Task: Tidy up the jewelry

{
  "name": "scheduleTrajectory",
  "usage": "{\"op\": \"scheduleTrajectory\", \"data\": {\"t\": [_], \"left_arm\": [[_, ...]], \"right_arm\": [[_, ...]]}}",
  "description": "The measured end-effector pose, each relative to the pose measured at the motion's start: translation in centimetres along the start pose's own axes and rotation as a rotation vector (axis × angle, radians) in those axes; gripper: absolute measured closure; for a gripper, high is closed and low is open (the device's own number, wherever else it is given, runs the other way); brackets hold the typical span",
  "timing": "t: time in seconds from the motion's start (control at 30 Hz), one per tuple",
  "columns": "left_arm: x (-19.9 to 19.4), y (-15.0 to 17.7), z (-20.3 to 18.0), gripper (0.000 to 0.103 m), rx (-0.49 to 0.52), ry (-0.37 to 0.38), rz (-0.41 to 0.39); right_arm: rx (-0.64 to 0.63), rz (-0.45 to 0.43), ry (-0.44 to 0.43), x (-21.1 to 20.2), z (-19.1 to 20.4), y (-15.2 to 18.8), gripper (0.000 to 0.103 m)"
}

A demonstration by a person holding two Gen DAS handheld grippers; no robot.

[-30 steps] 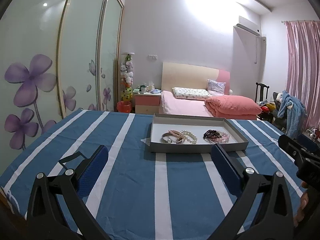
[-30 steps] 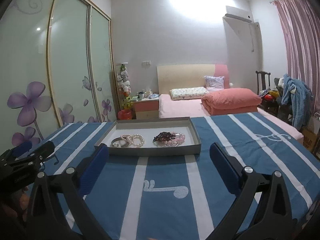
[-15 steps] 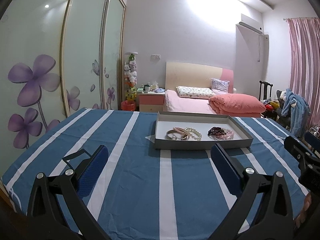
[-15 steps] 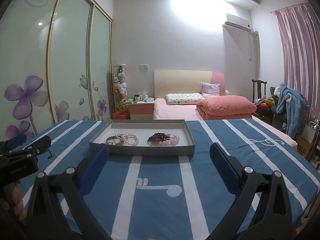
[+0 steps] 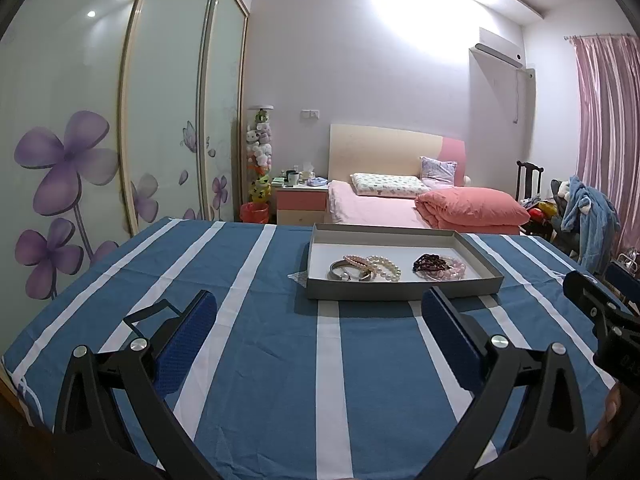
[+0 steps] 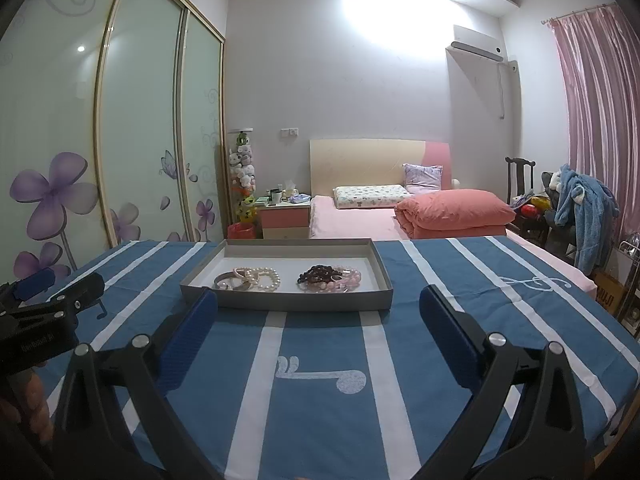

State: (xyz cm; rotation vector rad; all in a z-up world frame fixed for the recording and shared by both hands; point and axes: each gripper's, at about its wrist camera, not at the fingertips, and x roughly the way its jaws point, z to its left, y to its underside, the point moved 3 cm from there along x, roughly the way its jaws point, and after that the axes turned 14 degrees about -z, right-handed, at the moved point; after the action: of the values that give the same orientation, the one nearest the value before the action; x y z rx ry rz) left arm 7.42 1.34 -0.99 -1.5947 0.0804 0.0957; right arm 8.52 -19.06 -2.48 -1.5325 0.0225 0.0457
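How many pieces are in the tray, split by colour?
silver bangle: 1
white pearl bracelet: 1
pink bead bracelet: 2, one in each pile
dark bead bracelet: 1
Total: 5 visible in the tray. The piles overlap, so more pieces may be hidden.

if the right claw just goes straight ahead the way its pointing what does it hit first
Most likely the near wall of the grey tray, which lies directly ahead between the open right claw fingers; only striped tablecloth lies before it. Depth is uncertain, so height could carry it over the rim.
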Motion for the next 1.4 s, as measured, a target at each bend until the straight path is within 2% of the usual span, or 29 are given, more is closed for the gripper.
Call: {"op": "scheduleTrajectory", "data": {"t": [1.4], "left_arm": [[0.29,0.47,-0.63,0.002,0.008,0.008,0.022]], "right_arm": [[0.013,0.019,-0.003,0.06,0.37,0.73,0.004]]}}
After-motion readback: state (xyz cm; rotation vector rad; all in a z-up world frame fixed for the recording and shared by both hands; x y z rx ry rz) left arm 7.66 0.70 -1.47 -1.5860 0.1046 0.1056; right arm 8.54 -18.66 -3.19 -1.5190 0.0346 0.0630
